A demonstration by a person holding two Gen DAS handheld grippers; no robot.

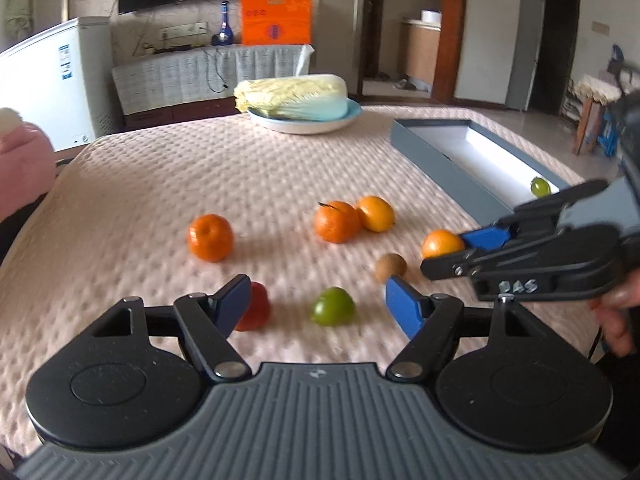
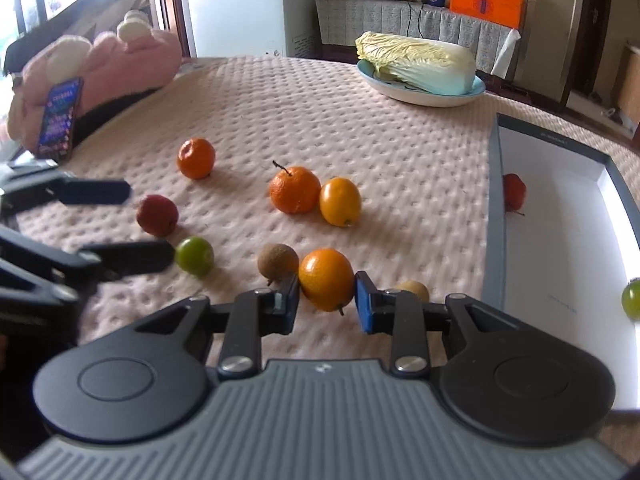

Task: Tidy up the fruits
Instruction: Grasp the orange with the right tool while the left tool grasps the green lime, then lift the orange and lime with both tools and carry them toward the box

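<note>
Right gripper (image 2: 327, 300) clamped on kumquat (image 2: 326, 278), bound for grey box (image 2: 493, 240). Left gripper (image 1: 318, 306) fingers wide apart, bracketing green fruit (image 1: 333, 306), pre-grasp.

right claw (image 1: 460, 246) body — marked "DAS", other labels illegible

A table under a pink textured cloth (image 2: 320, 100) carried a plate (image 2: 420, 94) of napa cabbage, a grey box (image 2: 494, 216), scattered tangerines (image 2: 295, 190), kumquats (image 2: 340, 202), a green fruit (image 2: 195, 256) and a phone (image 2: 60, 120).
</note>
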